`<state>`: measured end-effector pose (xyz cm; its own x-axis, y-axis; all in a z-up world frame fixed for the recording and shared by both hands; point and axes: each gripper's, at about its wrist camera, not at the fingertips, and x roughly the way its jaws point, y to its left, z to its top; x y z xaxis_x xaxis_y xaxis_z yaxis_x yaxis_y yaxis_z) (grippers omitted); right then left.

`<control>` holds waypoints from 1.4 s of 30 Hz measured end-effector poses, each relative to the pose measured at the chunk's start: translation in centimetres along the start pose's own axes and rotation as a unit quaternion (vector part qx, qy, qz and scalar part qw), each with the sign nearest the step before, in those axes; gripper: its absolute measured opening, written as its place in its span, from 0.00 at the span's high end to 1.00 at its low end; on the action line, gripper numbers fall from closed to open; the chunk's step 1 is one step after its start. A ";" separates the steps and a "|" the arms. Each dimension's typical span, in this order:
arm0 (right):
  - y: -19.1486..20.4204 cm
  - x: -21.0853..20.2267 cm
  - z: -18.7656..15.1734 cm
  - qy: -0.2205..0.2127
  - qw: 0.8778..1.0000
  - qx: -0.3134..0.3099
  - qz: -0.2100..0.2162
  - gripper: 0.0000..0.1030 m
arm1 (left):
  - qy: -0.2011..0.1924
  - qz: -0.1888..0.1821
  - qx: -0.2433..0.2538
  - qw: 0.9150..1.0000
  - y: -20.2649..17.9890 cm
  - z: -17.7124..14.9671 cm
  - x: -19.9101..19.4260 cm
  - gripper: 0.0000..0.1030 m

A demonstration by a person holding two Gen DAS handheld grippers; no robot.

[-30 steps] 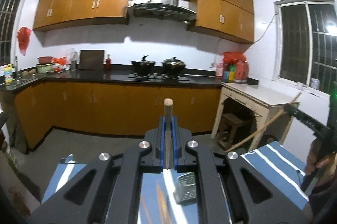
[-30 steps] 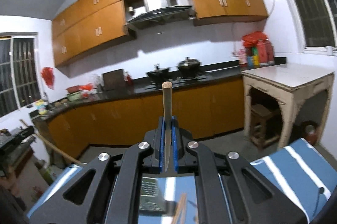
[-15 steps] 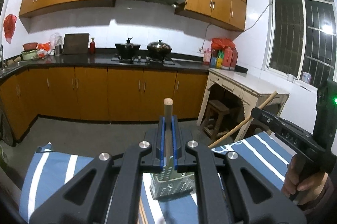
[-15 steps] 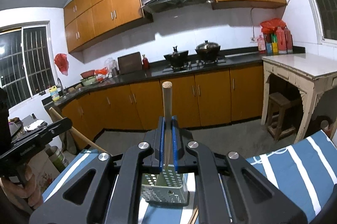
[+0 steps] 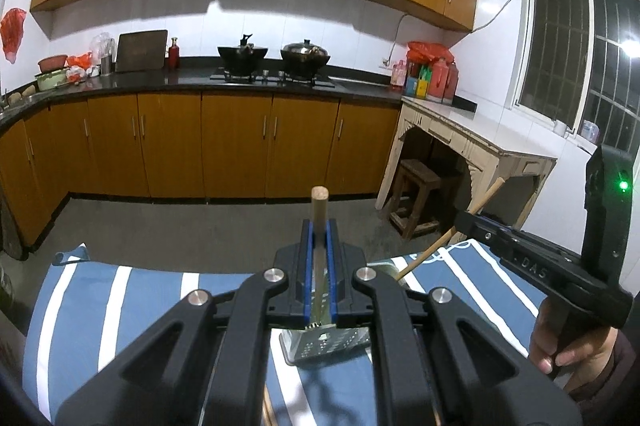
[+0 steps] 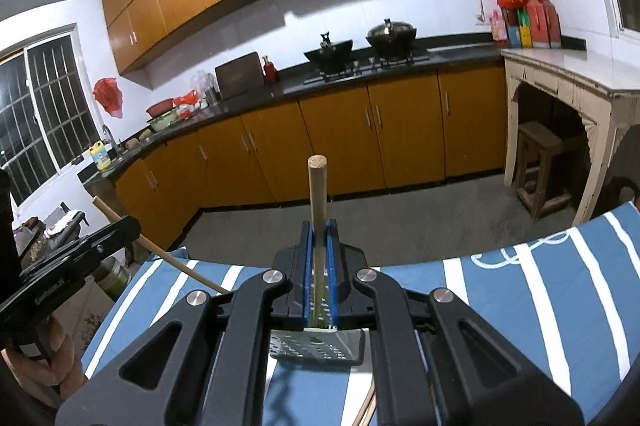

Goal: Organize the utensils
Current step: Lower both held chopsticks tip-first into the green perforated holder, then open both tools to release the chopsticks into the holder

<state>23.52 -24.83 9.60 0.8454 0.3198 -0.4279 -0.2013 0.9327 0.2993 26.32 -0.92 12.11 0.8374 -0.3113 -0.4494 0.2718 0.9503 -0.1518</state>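
- Kitchen; striped cloth (image 5: 120, 302) carries a perforated metal holder (image 5: 324, 344).
- Left gripper (image 5: 319, 226) and right gripper (image 6: 319, 226) each clench 1 wooden chopstick (image 5: 319, 210).
- Step: carrying to holder; next, lower the tips in.

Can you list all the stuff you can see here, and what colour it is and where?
chopstick: two, tan wood, one clamped in each gripper
utensil holder: one, perforated metal, on the cloth below the grippers
cloth: one, blue with white stripes, in front
pots: two, dark, on the stove
stool: one, brown wood, under the side table
left gripper: black, blue pads, shut
right gripper: black, blue pads, shut
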 end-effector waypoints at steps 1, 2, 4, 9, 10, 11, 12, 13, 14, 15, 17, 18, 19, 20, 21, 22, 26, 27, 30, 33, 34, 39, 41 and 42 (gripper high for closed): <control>0.0 0.1 0.1 0.002 1.000 0.002 -0.001 0.93 | 0.002 0.000 -0.001 1.000 0.1 -0.1 0.1 0.93; 0.1 0.3 0.1 0.004 1.000 0.003 -0.001 0.93 | 0.004 0.001 -0.002 1.000 0.1 -0.2 0.2 0.93; 0.1 0.4 0.0 0.009 1.000 0.003 -0.001 0.93 | 0.008 0.002 -0.005 1.000 0.1 -0.3 0.5 0.93; -0.1 0.4 0.1 0.016 1.000 0.007 -0.005 0.92 | 0.009 0.012 -0.008 1.000 -0.1 -0.3 0.4 0.92; -0.1 0.2 0.1 0.015 1.000 0.007 -0.007 0.92 | 0.008 0.013 -0.009 1.000 -0.1 -0.3 0.2 0.91; -0.2 0.3 0.1 0.015 1.000 0.008 -0.008 0.92 | 0.008 0.014 -0.009 1.000 -0.1 -0.3 0.1 0.90; -0.3 0.2 0.1 0.015 1.000 0.009 -0.009 0.91 | 0.007 0.016 -0.009 1.000 0.0 -0.3 0.0 0.89; -0.3 0.0 0.1 0.014 1.000 0.010 -0.010 0.89 | 0.006 0.018 -0.009 1.000 0.0 -0.4 -0.1 0.86; -0.4 0.0 0.1 0.014 1.000 0.010 -0.011 0.87 | 0.006 0.019 -0.010 1.000 0.1 -0.4 -0.2 0.85; -0.4 -0.2 0.1 0.011 1.000 0.010 -0.013 0.79 | 0.005 0.021 -0.011 1.000 0.2 -0.4 -0.4 0.82; -0.5 -0.7 0.1 0.003 1.000 0.010 -0.015 0.69 | 0.001 0.024 -0.015 1.000 0.3 -0.4 -0.9 0.79; -0.4 -1.0 0.1 0.000 1.000 0.009 -0.015 0.69 | 0.000 0.024 -0.016 1.000 0.4 -0.4 -1.1 0.78; -0.5 -1.1 0.1 -0.001 1.000 0.009 -0.015 0.68 | -0.003 0.026 -0.017 1.000 0.4 -0.4 -1.4 0.76; -0.5 -1.4 0.1 -0.003 1.000 0.009 -0.015 0.68 | -0.006 0.027 -0.017 0.999 0.4 -0.3 -1.8 0.75; -0.6 -1.7 0.1 -0.005 1.000 0.010 -0.016 0.68 | -0.008 0.028 -0.018 0.999 0.5 -0.2 -2.0 0.73; -0.7 -2.0 0.1 -0.007 1.000 0.010 -0.016 0.68 | -0.011 0.030 -0.018 0.999 0.5 -0.2 -2.4 0.71; -1.3 -3.3 -0.4 -0.011 1.000 0.013 -0.021 0.67 | -0.021 0.038 -0.022 0.999 0.7 -0.2 -3.8 0.67; -1.5 -3.6 -0.6 -0.011 1.000 0.013 -0.022 0.67 | -0.024 0.041 -0.022 0.999 1.0 -0.4 -4.4 0.67; -1.9 -4.7 -1.6 -0.011 0.999 0.009 -0.032 0.66 | -0.034 0.050 -0.022 0.998 1.4 -1.1 -5.9 0.63; -2.6 -5.4 -3.2 -0.006 0.999 0.002 -0.050 0.62 | -0.038 0.061 -0.023 0.997 2.0 -2.3 -7.3 0.60; -2.9 -5.5 -4.0 -0.001 0.998 0.000 -0.058 0.61 | -0.037 0.066 -0.025 0.997 2.4 -3.1 -7.7 0.59; -5.1 -4.1 -8.2 0.043 0.995 0.002 -0.094 0.61 | -0.011 0.091 -0.035 0.995 4.2 -7.0 -7.7 0.58; -6.0 -3.1 -10.0 0.066 0.992 0.004 -0.111 0.61 | 0.010 0.100 -0.045 0.994 5.2 -9.2 -7.1 0.56; -6.5 -2.5 -11.0 0.078 0.990 0.008 -0.115 0.61 | 0.017 0.106 -0.047 0.993 5.6 -10.1 -6.8 0.56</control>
<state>17.25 -29.86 -0.60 0.7808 0.1214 -0.6128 -0.0028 0.9816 0.1909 17.33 6.45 5.47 0.8544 -0.1066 -0.5086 0.0447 0.9902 -0.1325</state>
